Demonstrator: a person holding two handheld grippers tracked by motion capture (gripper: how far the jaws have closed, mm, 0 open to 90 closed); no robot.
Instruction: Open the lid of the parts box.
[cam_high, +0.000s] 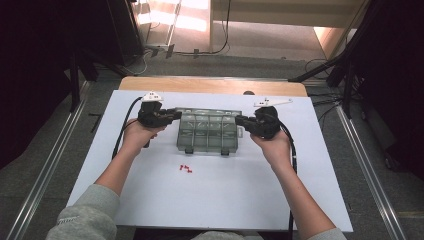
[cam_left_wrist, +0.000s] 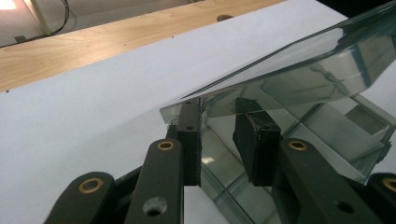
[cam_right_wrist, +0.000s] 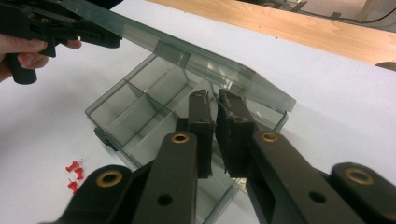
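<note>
Red pushpins (cam_high: 186, 168) lie nearest on the white tabletop (cam_high: 225, 195). Beyond them sits the clear compartment box (cam_high: 209, 132), lid (cam_right_wrist: 187, 51) raised. The left gripper (cam_high: 172, 114) stands spread at its left wall; the right gripper (cam_high: 239, 120) pinches its right wall.

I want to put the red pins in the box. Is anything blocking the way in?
Nothing visible does: the lid is lifted off the clear box, and bare white table lies between it and the red pushpins.

Red pushpins (cam_high: 186, 169): small cluster lying loose on the white sheet
White sheet (cam_high: 225, 195): covers the table
Wooden table edge (cam_high: 210, 85): bare strip along the far side
</note>
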